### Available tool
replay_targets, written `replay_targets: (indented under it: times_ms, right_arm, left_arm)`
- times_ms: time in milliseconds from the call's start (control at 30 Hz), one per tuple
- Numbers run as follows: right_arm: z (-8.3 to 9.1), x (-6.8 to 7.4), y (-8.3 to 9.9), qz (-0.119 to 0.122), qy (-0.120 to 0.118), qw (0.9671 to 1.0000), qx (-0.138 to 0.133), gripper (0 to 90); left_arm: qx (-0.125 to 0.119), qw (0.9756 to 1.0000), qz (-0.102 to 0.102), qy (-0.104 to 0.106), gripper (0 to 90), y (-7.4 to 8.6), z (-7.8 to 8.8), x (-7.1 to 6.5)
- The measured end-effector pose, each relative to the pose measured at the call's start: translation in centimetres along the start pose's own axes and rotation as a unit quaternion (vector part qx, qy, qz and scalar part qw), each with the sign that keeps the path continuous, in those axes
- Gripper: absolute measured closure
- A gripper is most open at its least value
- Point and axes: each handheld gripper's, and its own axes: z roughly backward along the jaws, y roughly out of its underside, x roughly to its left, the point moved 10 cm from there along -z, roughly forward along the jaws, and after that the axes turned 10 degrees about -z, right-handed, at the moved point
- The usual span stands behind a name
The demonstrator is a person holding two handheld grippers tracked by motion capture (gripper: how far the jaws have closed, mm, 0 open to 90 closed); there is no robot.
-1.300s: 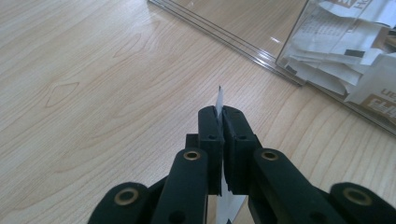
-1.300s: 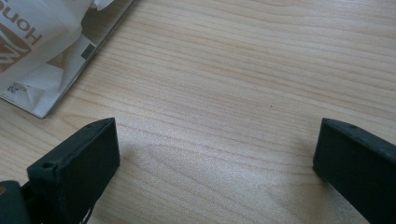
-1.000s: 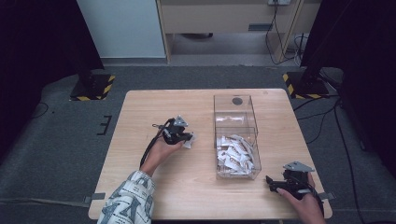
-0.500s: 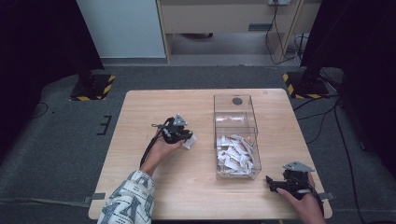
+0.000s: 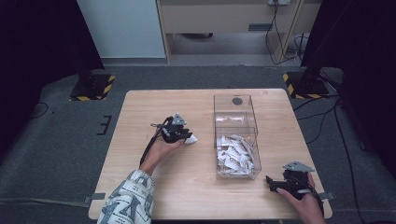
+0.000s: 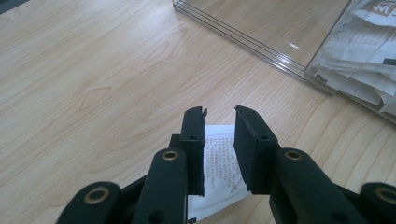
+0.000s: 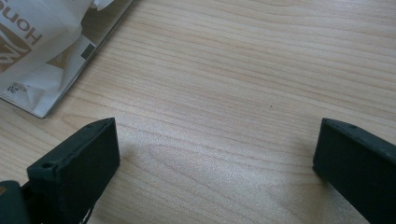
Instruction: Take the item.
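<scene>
High view: left gripper (image 5: 186, 136) rests beside the clear box (image 5: 236, 135) with a white packet (image 5: 191, 139) at its tip on the table (image 5: 140, 116); right gripper (image 5: 273, 183) idles near the box's near corner. Left gripper view: jaws have just been opening, now slightly apart over the packet (image 6: 220, 163), which lies flat beneath them, unpinched; lift straight up so it is not dragged. Right gripper view: jaws wide apart over bare wood; keep them parked.

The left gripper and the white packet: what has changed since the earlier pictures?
The left gripper has just been opening its jaws; the packet lies on the table between them, apparently released. Both hands, the right gripper and the clear box stayed in place.
</scene>
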Motion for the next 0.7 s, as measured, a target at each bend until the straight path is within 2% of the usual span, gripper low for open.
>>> replay_targets:
  times_ms: [267, 333, 467, 567, 700]
  right_arm:
    - [0.0, 0.0, 0.0, 0.000, 0.000, 1.0000, 0.000, 0.8]
    - [0.0, 0.0, 0.0, 0.000, 0.000, 1.0000, 0.000, 0.8]
    - [0.0, 0.0, 0.0, 0.000, 0.000, 1.0000, 0.000, 0.8]
    - [0.0, 0.0, 0.0, 0.000, 0.000, 1.0000, 0.000, 0.8]
    - [0.0, 0.0, 0.0, 0.000, 0.000, 1.0000, 0.000, 0.8]
  left_arm:
    - [-0.007, 1.0000, -0.003, -0.003, 67.8, -0.3, 0.1, -0.1]
    - [-0.009, 0.9999, -0.009, -0.010, 61.1, -0.5, 0.1, 0.0]
    - [-0.012, 0.9996, -0.019, -0.019, 53.4, -0.7, 0.2, -0.1]
    - [-0.014, 0.9995, -0.022, -0.017, 48.1, -0.9, 0.3, -0.2]
    - [-0.020, 0.9993, -0.031, -0.011, 35.4, -1.4, 0.5, -0.8]
